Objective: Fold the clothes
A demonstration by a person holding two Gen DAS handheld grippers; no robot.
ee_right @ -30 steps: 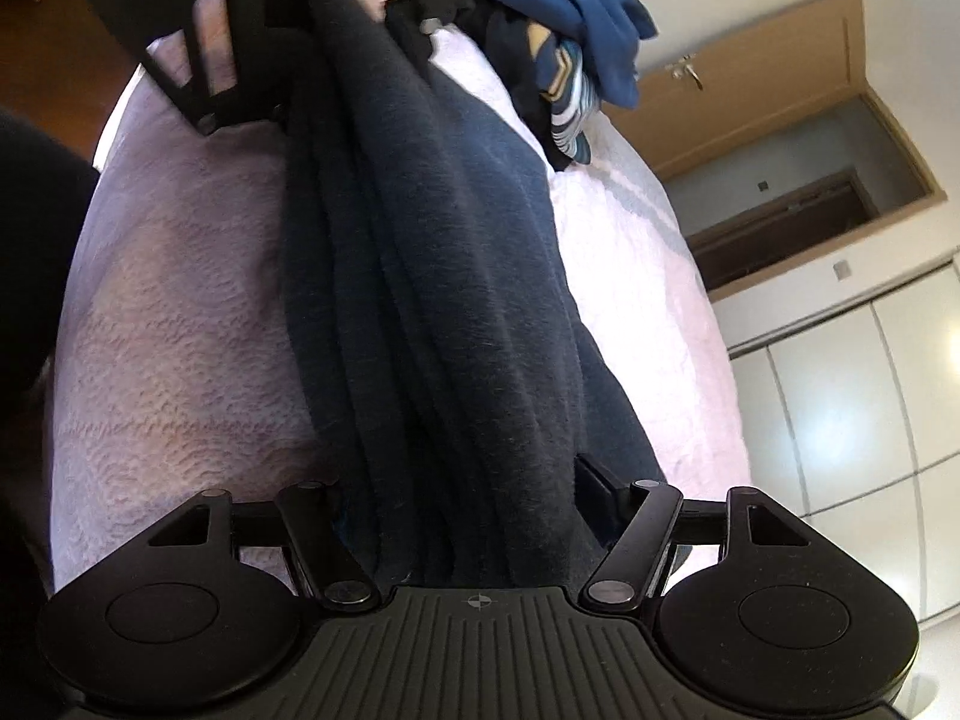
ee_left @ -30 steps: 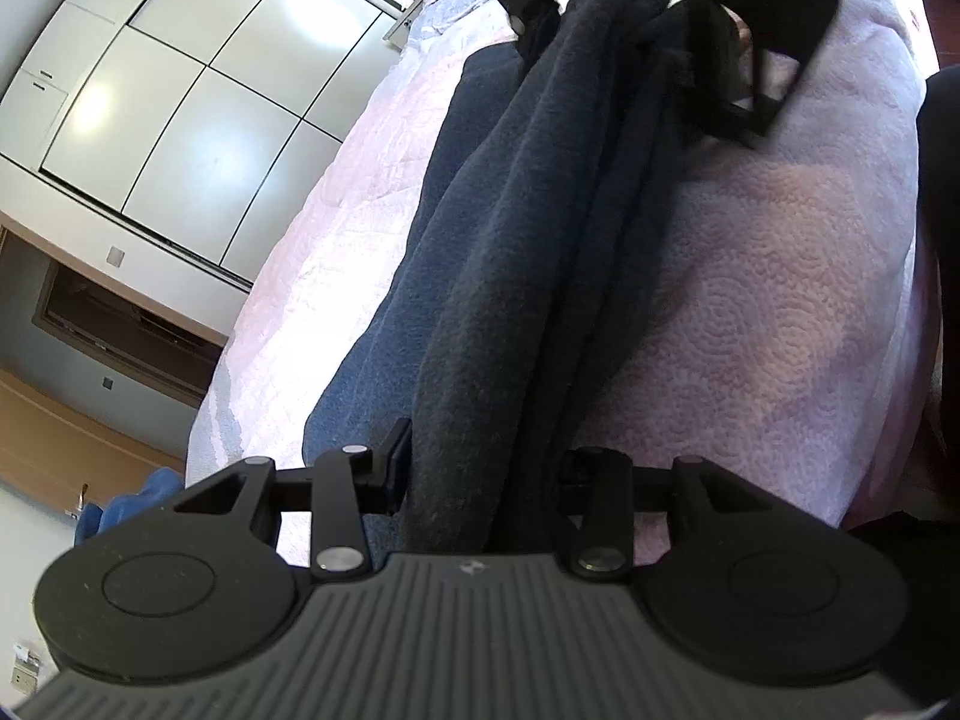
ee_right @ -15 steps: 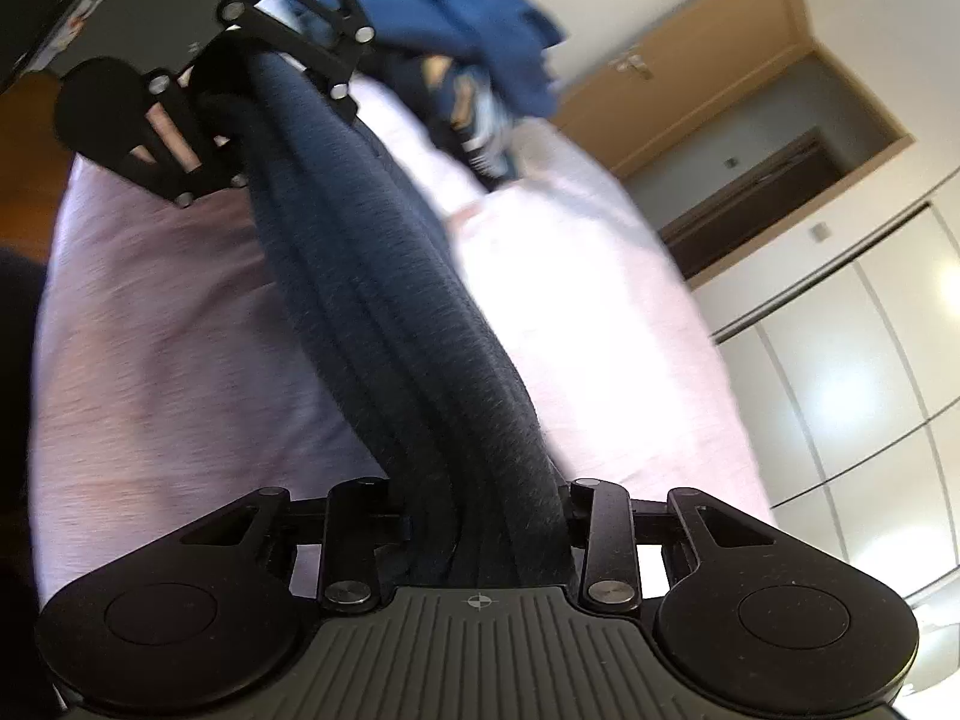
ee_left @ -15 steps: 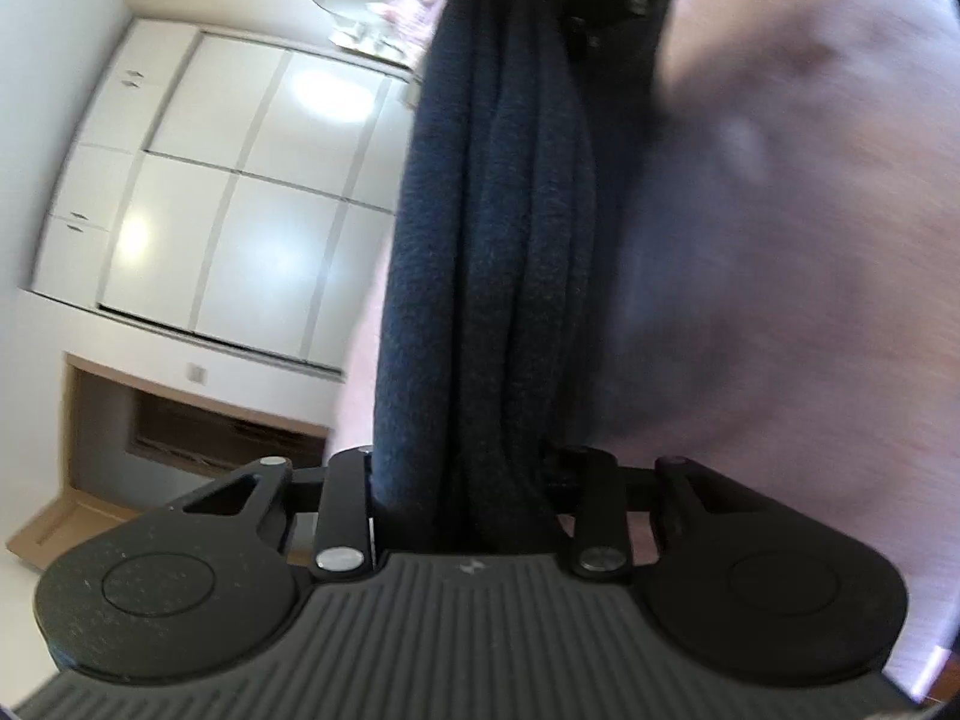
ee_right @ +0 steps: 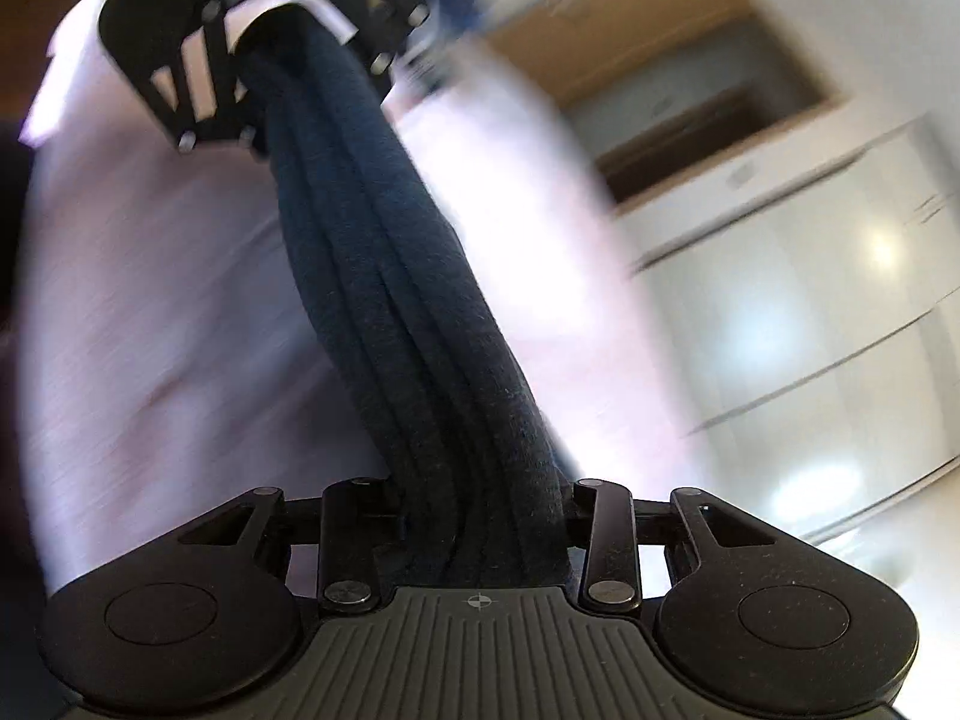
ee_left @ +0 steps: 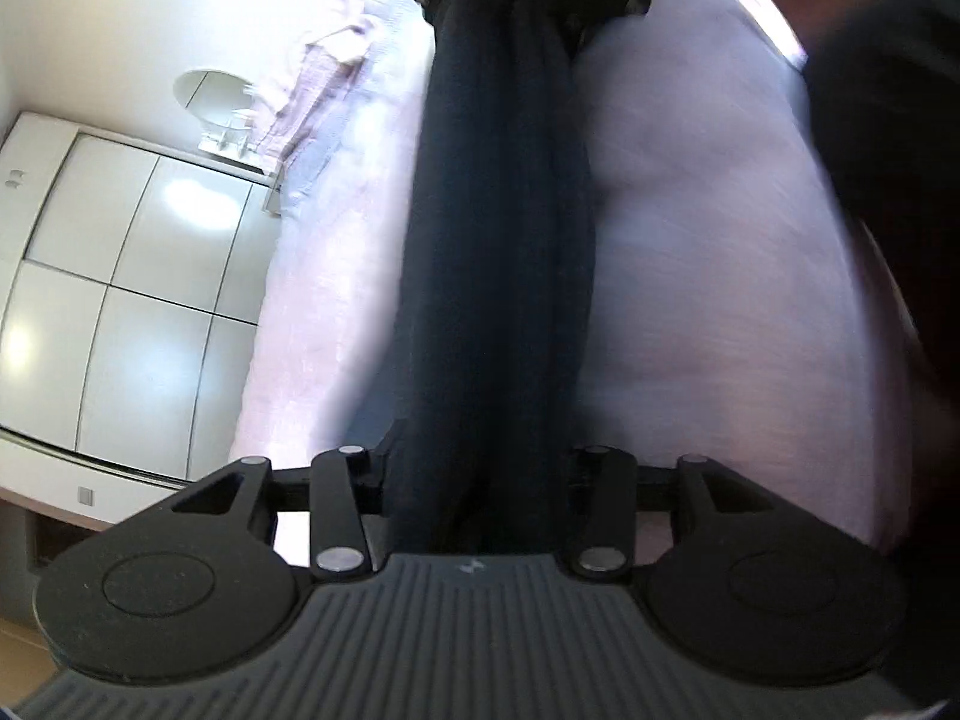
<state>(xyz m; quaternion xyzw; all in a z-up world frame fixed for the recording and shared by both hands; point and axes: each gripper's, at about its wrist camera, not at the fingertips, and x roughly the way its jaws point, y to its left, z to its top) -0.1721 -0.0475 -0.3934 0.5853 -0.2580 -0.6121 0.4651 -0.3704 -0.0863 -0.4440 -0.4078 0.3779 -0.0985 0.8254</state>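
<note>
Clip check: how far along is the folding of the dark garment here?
Done: the dark garment is gathered into a long layered band. In hand: left tongs and right tongs each clamp one end, stretching it above the pink bedspread. Left: lay it down and finish the fold; nothing is set down yet.

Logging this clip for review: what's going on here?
A person is folding clothes over a pink bedspread. Each gripper is shut on one end of a bunched dark garment, stretched taut between them. The left gripper and right gripper face each other. The views are motion-blurred, so the garment seems to be mid-swing.
</note>
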